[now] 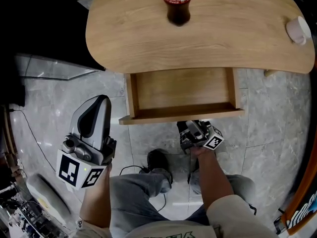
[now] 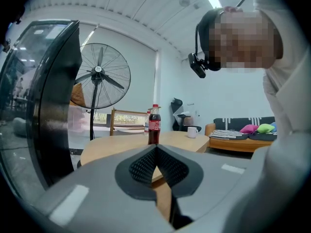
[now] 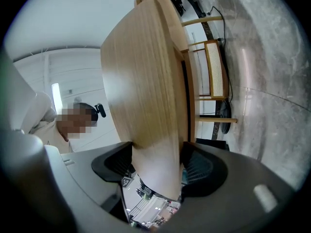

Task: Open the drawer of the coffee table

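The right gripper [image 1: 197, 128] clamps its jaws on the front panel of the shallow light-wood drawer [image 1: 181, 90], which stands well out from under the oval wooden coffee table [image 1: 223, 38], evidently for pulling, while the left gripper [image 1: 101, 103], closed on nothing, hangs aside, apparently unneeded.

Grey marble floor [image 1: 277, 133], white walls [image 2: 233, 98], a standing fan [image 2: 99, 76], a sofa [image 2: 238, 136]

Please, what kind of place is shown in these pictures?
Probably a living room or a lounge, perhaps a staged one. There is a low wooden coffee table with its drawer pulled open, a sofa with coloured cushions, and a standing fan.
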A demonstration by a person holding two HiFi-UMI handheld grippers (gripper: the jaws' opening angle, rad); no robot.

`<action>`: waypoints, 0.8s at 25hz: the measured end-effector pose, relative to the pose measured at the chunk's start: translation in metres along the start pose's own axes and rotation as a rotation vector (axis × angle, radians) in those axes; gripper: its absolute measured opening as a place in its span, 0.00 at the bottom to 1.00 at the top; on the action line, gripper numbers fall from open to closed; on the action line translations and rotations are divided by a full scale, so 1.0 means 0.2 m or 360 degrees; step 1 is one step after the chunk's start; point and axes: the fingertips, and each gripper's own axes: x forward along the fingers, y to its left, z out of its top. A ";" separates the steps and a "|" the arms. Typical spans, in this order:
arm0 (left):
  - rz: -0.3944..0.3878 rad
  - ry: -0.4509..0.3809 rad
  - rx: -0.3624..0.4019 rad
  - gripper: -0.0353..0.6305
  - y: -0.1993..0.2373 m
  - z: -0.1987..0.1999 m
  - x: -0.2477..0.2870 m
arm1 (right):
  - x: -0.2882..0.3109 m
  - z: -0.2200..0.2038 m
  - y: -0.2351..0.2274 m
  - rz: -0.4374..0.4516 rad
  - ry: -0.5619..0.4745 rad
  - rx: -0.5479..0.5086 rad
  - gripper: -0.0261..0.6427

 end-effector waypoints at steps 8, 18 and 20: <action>0.0003 -0.0008 -0.0008 0.05 0.01 -0.02 0.00 | -0.11 -0.04 -0.11 -0.0144 0.0087 0.0093 0.42; 0.0032 -0.0017 -0.0065 0.05 -0.01 0.07 -0.04 | -0.24 -0.20 -0.02 -0.0404 0.0425 0.0119 0.34; 0.0040 -0.0017 -0.0096 0.05 -0.02 0.14 -0.04 | -0.20 -0.22 0.10 -0.0415 0.0511 0.0108 0.29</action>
